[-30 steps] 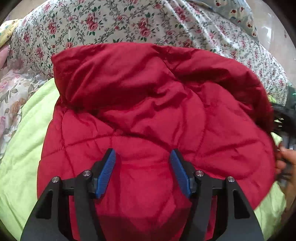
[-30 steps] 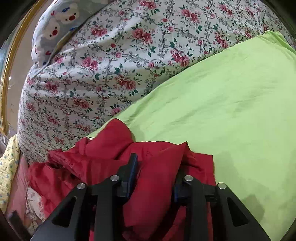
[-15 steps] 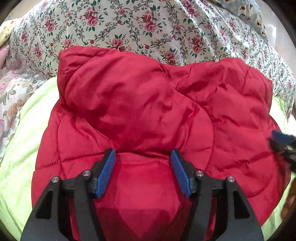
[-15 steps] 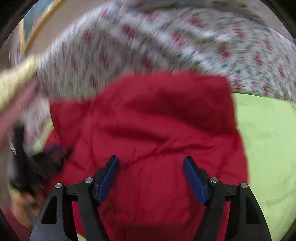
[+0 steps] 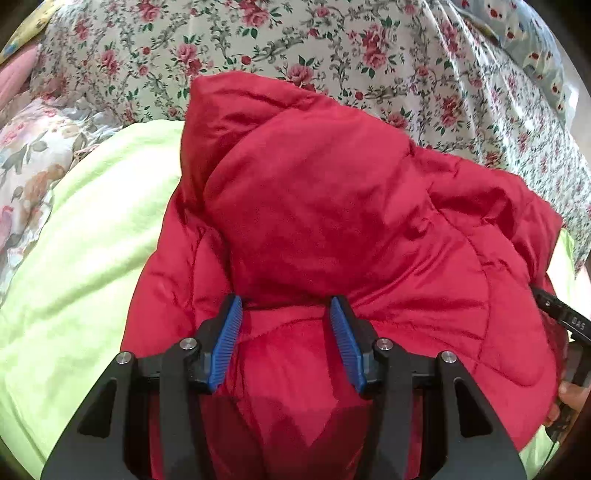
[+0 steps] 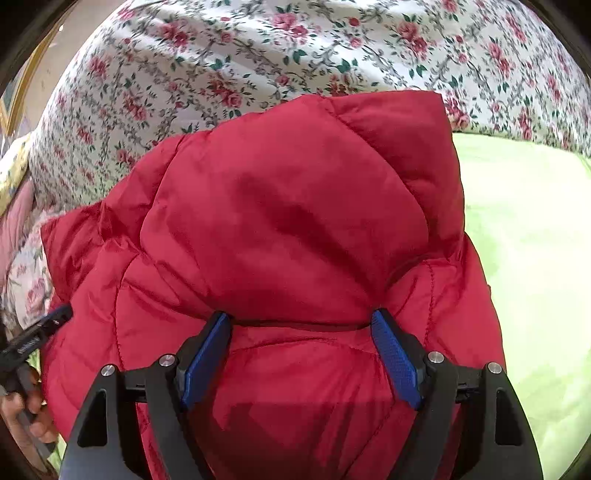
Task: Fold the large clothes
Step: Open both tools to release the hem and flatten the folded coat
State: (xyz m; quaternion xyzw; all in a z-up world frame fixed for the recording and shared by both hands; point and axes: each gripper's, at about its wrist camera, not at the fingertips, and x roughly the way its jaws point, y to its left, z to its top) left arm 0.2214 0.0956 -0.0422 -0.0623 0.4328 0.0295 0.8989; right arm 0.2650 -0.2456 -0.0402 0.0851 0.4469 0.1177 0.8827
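A red quilted puffer jacket lies in a folded heap on a lime-green sheet. It also fills the right wrist view. My left gripper is open, its blue pads just over the jacket's near edge, under the fold of a top layer. My right gripper is open and wide, over the jacket's near part at the same kind of fold line. Neither holds cloth. The right gripper's tip shows at the left wrist view's right edge.
A floral quilt rises behind the jacket and also shows in the right wrist view. Another flowered cloth lies at the left. A pillow with a bear print sits at the far right. Green sheet extends to the right.
My right gripper let go of the red fabric, opened and swung round to face the jacket. The jacket's top layer has settled into a folded heap. My left gripper stayed open, shifting slightly.
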